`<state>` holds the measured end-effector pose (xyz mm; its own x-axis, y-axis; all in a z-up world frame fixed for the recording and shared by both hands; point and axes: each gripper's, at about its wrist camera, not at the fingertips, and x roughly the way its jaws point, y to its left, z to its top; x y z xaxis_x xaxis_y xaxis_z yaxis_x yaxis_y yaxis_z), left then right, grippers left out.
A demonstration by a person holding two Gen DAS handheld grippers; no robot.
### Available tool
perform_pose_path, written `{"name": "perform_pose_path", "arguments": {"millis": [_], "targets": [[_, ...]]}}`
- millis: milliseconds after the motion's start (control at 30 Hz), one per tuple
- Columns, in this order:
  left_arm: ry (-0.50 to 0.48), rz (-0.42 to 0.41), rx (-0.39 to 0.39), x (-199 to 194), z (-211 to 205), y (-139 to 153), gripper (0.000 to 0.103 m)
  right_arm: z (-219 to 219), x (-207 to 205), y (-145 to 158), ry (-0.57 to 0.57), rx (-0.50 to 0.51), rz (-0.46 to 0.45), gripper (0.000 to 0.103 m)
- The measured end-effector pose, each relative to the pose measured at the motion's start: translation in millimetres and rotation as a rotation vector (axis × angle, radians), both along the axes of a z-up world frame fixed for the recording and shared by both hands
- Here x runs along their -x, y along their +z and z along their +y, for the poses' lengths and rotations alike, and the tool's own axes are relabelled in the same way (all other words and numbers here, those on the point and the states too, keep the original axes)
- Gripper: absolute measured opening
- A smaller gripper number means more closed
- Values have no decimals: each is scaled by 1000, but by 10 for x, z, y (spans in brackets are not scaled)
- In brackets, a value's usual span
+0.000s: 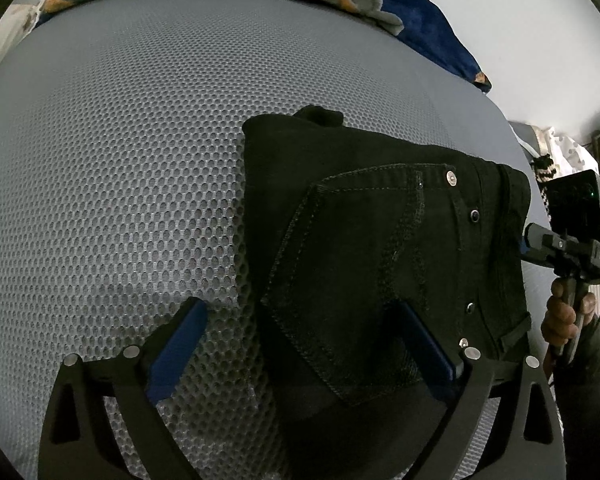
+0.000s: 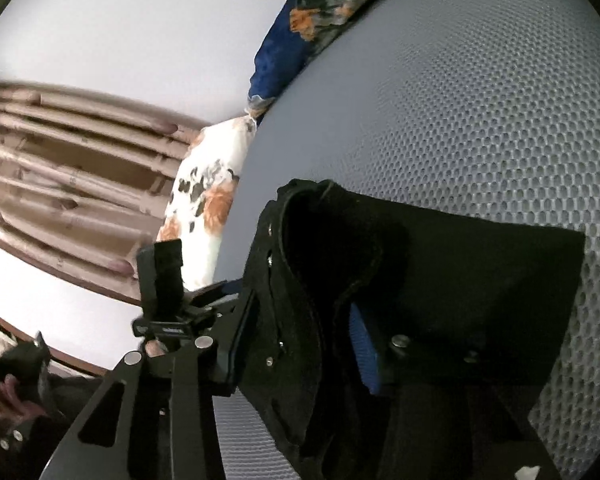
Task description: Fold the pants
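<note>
Left jaws (image 1: 300, 344) spread over folded black pants (image 1: 380, 216), right jaws (image 2: 300, 344) spread around waistband, mesh mattress (image 1: 120, 160).

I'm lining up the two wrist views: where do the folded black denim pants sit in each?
Left wrist: folded black denim pants centre-right, on the grey mesh mattress.
Right wrist: pants lower centre, partly hiding the gripper.
Shared landmark: blue floral pillow at the mattress edge.
</note>
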<state>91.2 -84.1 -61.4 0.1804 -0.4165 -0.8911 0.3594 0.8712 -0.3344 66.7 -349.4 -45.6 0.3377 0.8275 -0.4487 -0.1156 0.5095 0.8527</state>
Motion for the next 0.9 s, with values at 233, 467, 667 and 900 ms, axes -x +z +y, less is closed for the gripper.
{"name": "perform_pose_path", "arguments": {"millis": [233, 467, 667, 900], "targets": [[-2, -9, 1, 26, 3, -40, 98, 73, -65, -120, -28, 119, 18, 28], [0, -12, 14, 92, 11, -66, 98, 199, 33, 20, -115, 201, 25, 22], [36, -31, 15, 120, 159, 18, 98, 297, 180, 265, -209, 275, 28, 13], [27, -113, -24, 215, 154, 144, 98, 356, 308, 572, -278, 365, -2, 11]]}}
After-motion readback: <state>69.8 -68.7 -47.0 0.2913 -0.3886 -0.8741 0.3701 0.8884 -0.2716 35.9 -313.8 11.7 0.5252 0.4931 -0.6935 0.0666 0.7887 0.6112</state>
